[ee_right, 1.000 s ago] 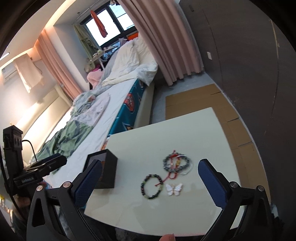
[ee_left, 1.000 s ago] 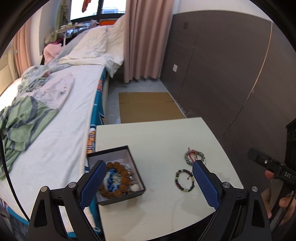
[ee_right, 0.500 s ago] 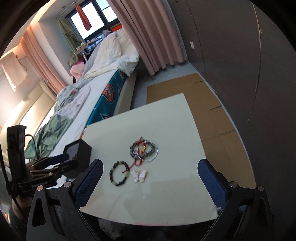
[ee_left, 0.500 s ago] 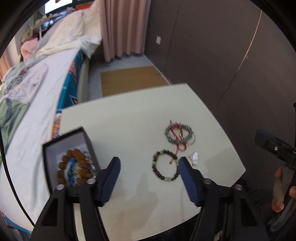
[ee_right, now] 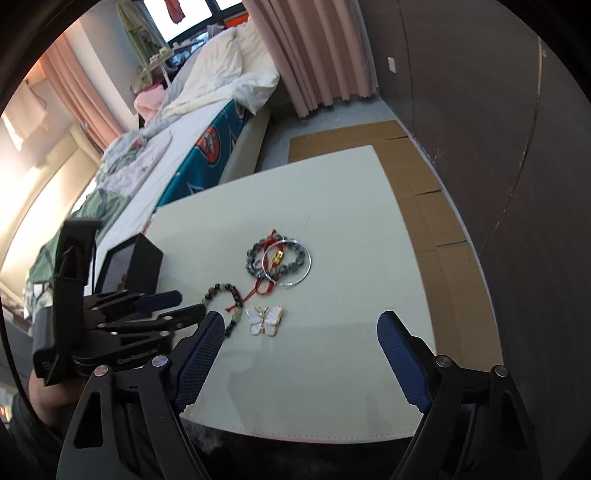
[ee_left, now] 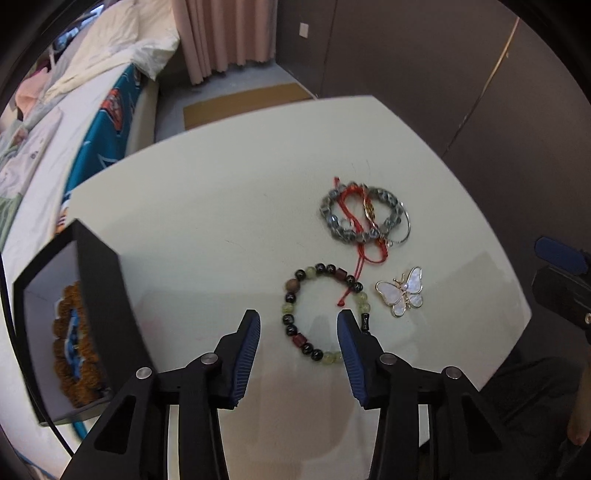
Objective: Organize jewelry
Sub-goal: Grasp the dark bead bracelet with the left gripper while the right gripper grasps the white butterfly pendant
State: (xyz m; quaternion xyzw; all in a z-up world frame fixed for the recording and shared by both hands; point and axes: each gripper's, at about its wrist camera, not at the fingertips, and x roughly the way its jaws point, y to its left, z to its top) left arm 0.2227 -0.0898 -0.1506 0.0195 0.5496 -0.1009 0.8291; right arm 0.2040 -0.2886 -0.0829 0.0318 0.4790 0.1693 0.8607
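Left tongs (ee_left: pixel 298 325), closing but still unclamped, straddle the beaded bracelet (ee_left: pixel 322 312); next, pinch it. Right tongs (ee_right: pixel 301 334) gape empty, narrowing.

dim room, bright window (ee_right: pixel 192 14) glare (upper left), fisheye-bent edges, dark corners, slight blur

A dark-and-green beaded bracelet (ee_left: pixel 322 310) lies flat as an open ring on the pale table (ee_left: pixel 221 192), a red cord across its far side. Just beside it lies a pearly butterfly brooch (ee_left: pixel 402 291). Beyond, a grey bead bracelet (ee_left: pixel 356 216) overlaps a thin silver bangle (ee_right: pixel 299 266). The open black box (ee_left: pixel 99 295) holds brown beads (ee_left: pixel 70 354).
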